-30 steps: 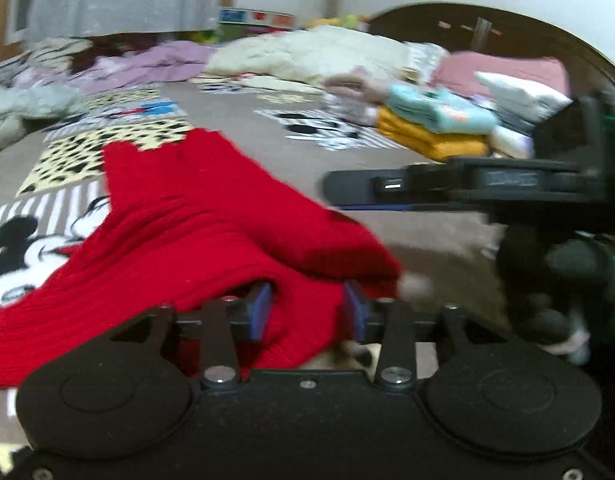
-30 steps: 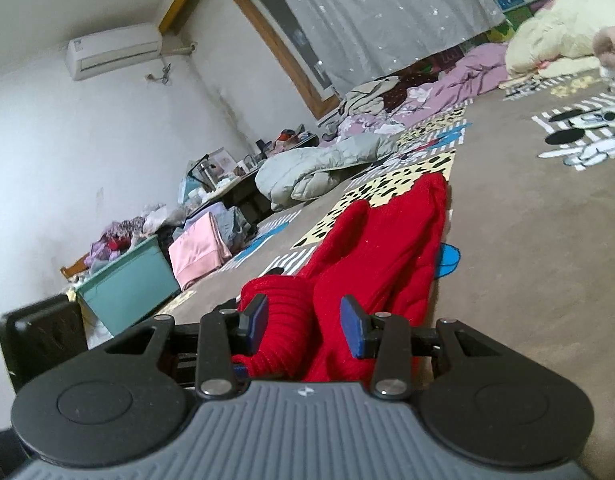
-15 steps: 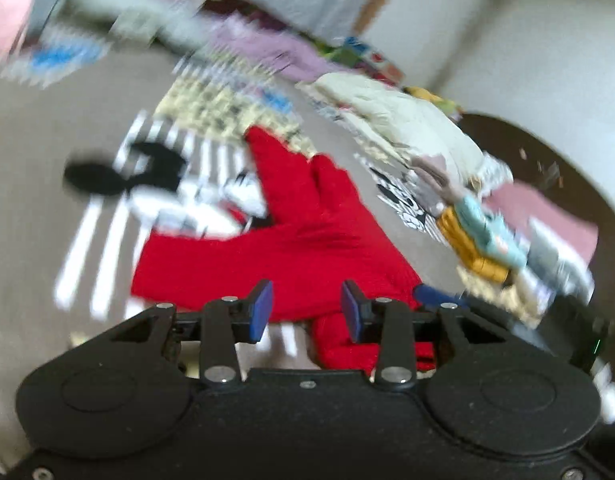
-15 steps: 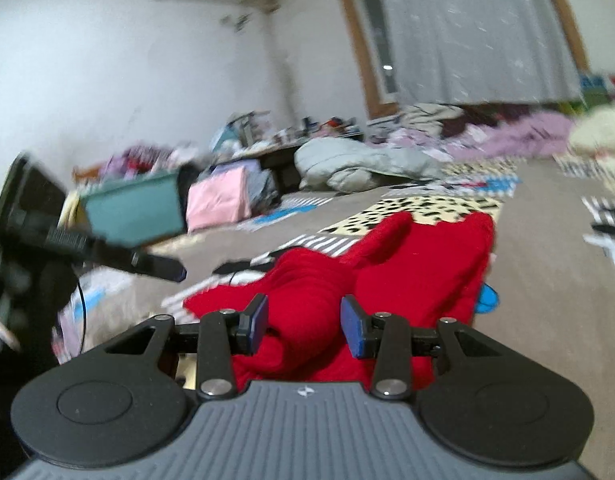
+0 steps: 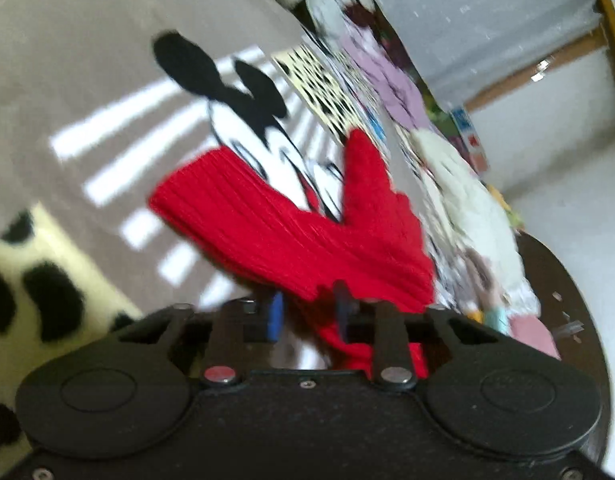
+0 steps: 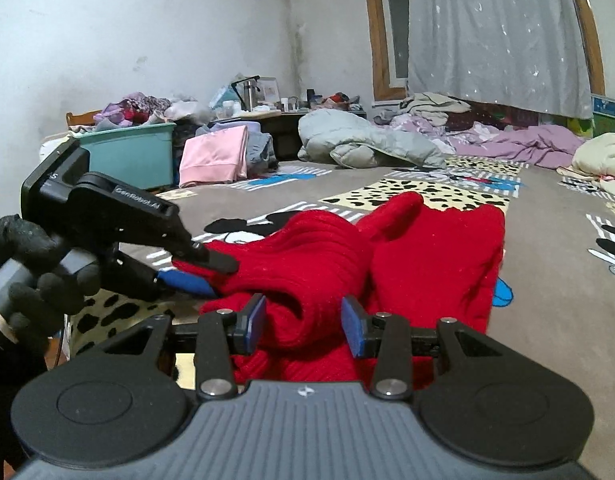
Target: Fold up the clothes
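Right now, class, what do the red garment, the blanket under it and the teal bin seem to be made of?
Red garment: knitted yarn, probably wool or acrylic; raised ribs, matte, soft slumping folds.
Blanket: plush fleece-like fabric; fuzzy matte nap, printed cartoon and spot patterns.
Teal bin: likely plastic; smooth, evenly coloured rigid walls with a moulded rim.

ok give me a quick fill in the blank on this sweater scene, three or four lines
1. The ribbed knit sweater on the bed is coloured ____.
2. In the right wrist view, the left tool reaches the sweater's edge from the ____ side of the picture.
3. The cartoon mouse print on the grey bedspread has black ____.
4. The folded garment beside the teal plastic bin is coloured ____.

Missing words: red; left; ears; pink
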A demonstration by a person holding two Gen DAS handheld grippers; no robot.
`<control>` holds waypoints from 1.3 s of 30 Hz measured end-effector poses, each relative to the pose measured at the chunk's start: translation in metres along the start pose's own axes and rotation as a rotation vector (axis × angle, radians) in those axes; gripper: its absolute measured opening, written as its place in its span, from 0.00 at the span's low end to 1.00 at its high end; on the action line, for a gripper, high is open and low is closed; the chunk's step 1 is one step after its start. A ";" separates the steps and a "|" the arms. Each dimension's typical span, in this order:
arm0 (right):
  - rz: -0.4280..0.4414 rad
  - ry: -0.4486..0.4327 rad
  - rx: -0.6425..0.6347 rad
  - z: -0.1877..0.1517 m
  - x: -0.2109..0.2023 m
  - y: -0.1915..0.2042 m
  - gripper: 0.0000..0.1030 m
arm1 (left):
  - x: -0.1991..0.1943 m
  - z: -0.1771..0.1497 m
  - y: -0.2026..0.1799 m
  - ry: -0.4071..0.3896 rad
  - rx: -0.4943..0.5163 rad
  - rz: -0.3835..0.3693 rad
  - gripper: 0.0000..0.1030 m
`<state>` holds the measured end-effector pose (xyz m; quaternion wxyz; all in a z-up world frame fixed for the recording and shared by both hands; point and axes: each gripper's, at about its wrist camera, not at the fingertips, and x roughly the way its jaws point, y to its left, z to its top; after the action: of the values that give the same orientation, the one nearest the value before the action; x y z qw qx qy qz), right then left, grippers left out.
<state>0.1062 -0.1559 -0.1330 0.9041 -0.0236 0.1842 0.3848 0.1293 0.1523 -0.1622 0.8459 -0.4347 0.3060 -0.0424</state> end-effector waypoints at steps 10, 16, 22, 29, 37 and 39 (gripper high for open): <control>-0.021 0.006 -0.072 -0.004 0.000 0.014 0.41 | -0.003 0.023 -0.113 -0.131 0.649 0.112 0.06; -0.024 -0.016 -0.098 0.000 -0.002 0.020 0.41 | -0.003 0.018 -0.183 -0.106 1.037 -0.015 0.06; -0.033 -0.036 -0.115 0.005 0.000 0.021 0.42 | 0.011 0.017 -0.204 -0.001 1.268 -0.120 0.06; -0.016 -0.040 -0.190 0.010 0.016 0.033 0.49 | 0.053 0.062 -0.192 0.082 1.153 -0.128 0.06; 0.051 0.043 -0.289 0.004 0.037 0.051 0.61 | 0.117 0.079 -0.170 0.207 1.054 -0.101 0.06; 0.059 0.051 -0.292 0.003 0.038 0.052 0.61 | 0.127 0.081 -0.162 0.230 1.019 -0.119 0.06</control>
<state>0.0949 -0.0929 -0.1381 0.8743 -0.1592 0.1497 0.4334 0.3085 0.0668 -0.0646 0.9071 0.0227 0.3125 -0.2811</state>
